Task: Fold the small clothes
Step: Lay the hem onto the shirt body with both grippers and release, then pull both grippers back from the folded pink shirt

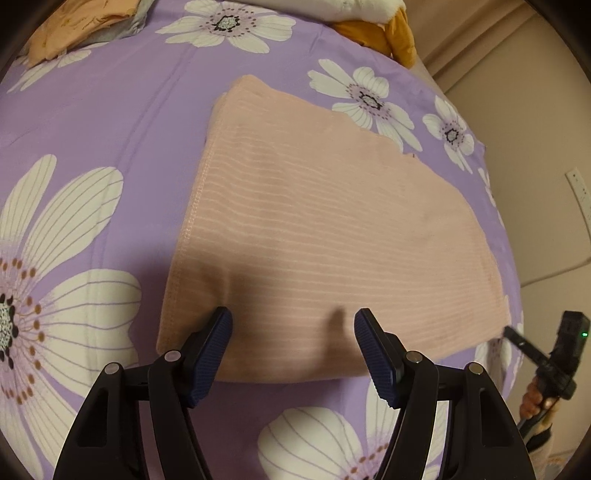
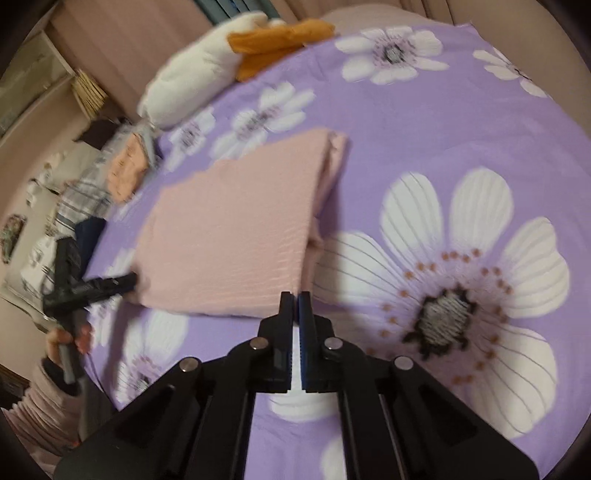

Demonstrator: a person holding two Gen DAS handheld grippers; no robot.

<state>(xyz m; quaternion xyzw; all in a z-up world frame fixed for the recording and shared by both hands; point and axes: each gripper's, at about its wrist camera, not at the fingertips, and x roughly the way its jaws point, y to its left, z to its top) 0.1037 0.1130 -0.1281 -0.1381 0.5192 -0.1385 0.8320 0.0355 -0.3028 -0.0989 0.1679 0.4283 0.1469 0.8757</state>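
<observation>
Partly done, by the look: pink garment lies doubled at centre of the flowered bed, further folds likely left. Left claw wide open over its near hem, empty. Right claw shut at its near corner; pinch on cloth unclear. Only right view shows layered edge toward 1 o'clock, striped pile at 9 o'clock.

The right wrist view is motion-blurred. The white plush toy is cut off by the top edge in the left view; the folded pile stays indistinct.
</observation>
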